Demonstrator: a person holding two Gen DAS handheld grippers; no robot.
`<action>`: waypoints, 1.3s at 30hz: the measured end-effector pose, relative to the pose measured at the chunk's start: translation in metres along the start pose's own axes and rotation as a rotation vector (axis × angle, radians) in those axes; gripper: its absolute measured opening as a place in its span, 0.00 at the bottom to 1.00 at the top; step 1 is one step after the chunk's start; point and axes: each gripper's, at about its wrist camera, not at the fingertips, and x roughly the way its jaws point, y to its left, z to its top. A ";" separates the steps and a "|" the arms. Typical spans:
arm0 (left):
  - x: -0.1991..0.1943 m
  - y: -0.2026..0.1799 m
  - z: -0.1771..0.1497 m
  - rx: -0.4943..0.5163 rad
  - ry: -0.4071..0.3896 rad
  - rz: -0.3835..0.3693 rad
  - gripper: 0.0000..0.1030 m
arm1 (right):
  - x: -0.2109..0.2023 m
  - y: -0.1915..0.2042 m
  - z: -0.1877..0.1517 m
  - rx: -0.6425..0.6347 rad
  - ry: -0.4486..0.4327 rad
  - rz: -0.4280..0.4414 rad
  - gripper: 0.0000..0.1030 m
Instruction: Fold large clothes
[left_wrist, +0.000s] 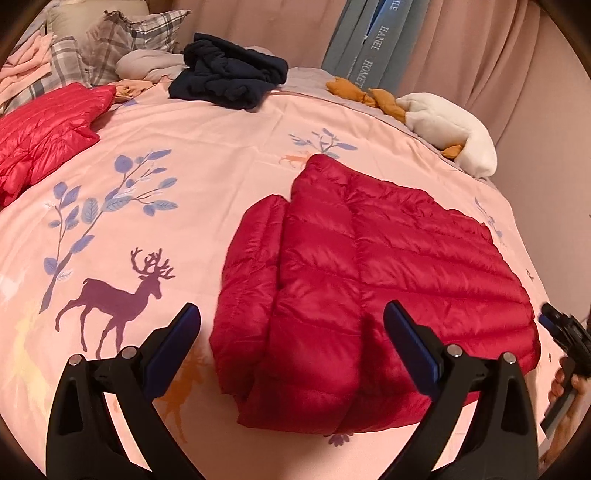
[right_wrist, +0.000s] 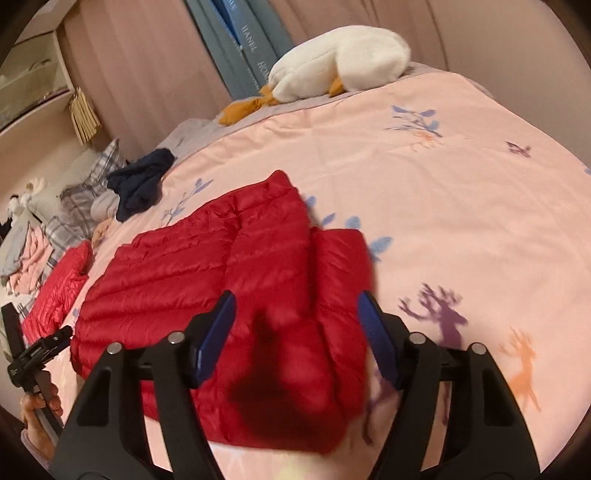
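The left tool hovers with its jaws spread wide, empty. The folded red down jacket lies flat on the pink bed before it. The right tool hangs over the jacket's near edge, jaws apart, gripping nothing.

Warm, pinkish indoor light, moderately dim, colours washed toward red. Heavy fisheye bend; black vignette in all corners. Dark gripper shadow on red down jacket near bottom of right wrist view. Deer print on duvet smeared by motion blur there. Left wrist view sharper; soft sheen on jacket quilting.
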 end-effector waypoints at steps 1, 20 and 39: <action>0.000 -0.002 0.000 0.010 0.000 0.002 0.97 | 0.009 0.003 0.004 -0.013 0.015 -0.010 0.61; 0.015 -0.030 -0.006 0.134 0.021 0.032 0.97 | 0.025 0.006 -0.008 -0.060 0.077 -0.040 0.09; 0.011 -0.080 -0.016 0.285 -0.009 0.037 0.97 | 0.014 0.091 -0.034 -0.332 0.042 -0.079 0.55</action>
